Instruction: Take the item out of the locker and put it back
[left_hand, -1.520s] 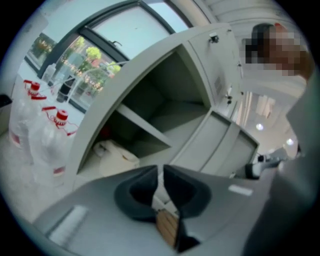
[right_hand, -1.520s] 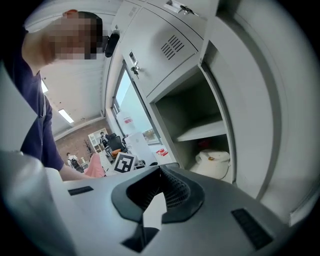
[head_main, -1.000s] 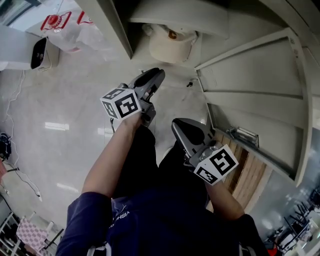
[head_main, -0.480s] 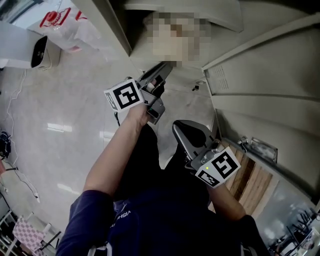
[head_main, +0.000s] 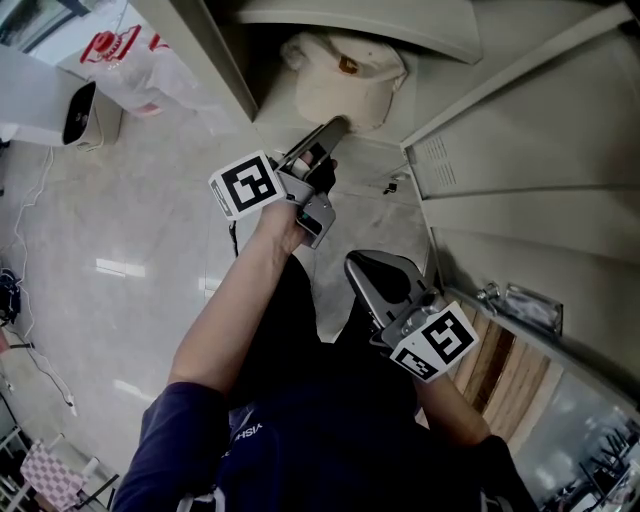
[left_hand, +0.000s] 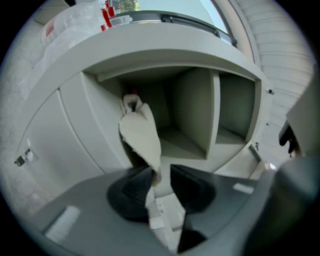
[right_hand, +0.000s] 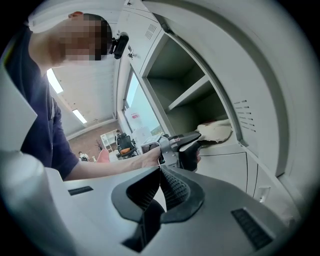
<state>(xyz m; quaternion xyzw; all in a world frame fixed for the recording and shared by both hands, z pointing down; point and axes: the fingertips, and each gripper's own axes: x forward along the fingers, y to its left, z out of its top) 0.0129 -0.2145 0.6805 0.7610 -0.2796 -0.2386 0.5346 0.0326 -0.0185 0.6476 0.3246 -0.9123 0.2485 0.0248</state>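
A cream cap (head_main: 345, 75) lies at the front edge of an open locker compartment (left_hand: 190, 125). My left gripper (head_main: 325, 135) reaches up to it. In the left gripper view its jaws (left_hand: 161, 182) stand a little apart, with the tip of the cap's brim (left_hand: 155, 172) hanging between them against the left pad and clear of the right one. The right gripper view shows the cap (right_hand: 216, 133) just beyond the left gripper (right_hand: 187, 140). My right gripper (head_main: 375, 275) stays low by my legs, its jaws (right_hand: 160, 190) shut on nothing.
The grey locker door (head_main: 520, 130) stands open at the right. A shelf (right_hand: 192, 92) divides the compartment above the cap. On the pale floor at the left stand a white appliance (head_main: 60, 110) and a plastic bag with red print (head_main: 120, 60).
My left gripper has moved up and forward from above the floor to the cap at the locker's edge. The right gripper has hardly shifted.
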